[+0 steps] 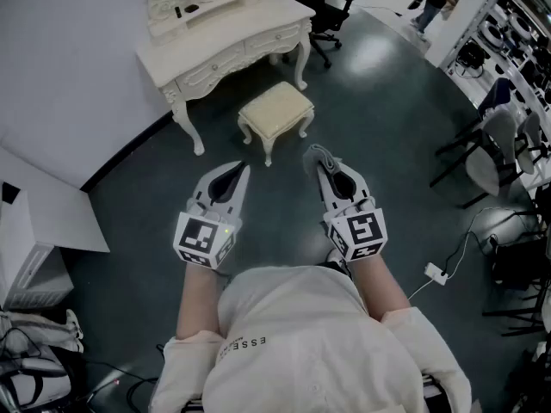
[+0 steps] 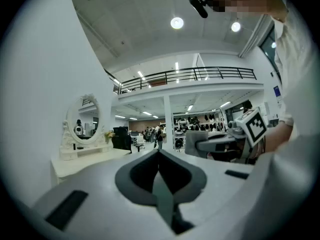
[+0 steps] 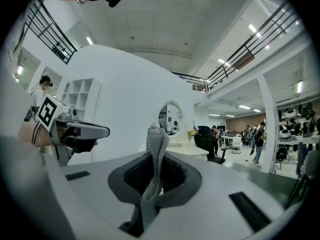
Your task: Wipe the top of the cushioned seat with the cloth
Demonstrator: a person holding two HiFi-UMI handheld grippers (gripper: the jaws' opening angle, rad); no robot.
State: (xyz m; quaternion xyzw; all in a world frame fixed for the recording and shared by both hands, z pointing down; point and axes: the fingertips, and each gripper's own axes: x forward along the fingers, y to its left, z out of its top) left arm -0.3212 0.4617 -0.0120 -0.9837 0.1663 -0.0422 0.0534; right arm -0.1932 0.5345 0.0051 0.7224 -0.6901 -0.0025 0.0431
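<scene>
My right gripper had its jaws clamped on the cloth. My left gripper had its jaws together, empty. Wiping hadn't begun, I judged. Next, the cloth had to reach the cushioned seat ahead.

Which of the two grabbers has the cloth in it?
The right gripper: a grey cloth sticks up, pinched between its jaws. The left gripper is shut with nothing in it.
</scene>
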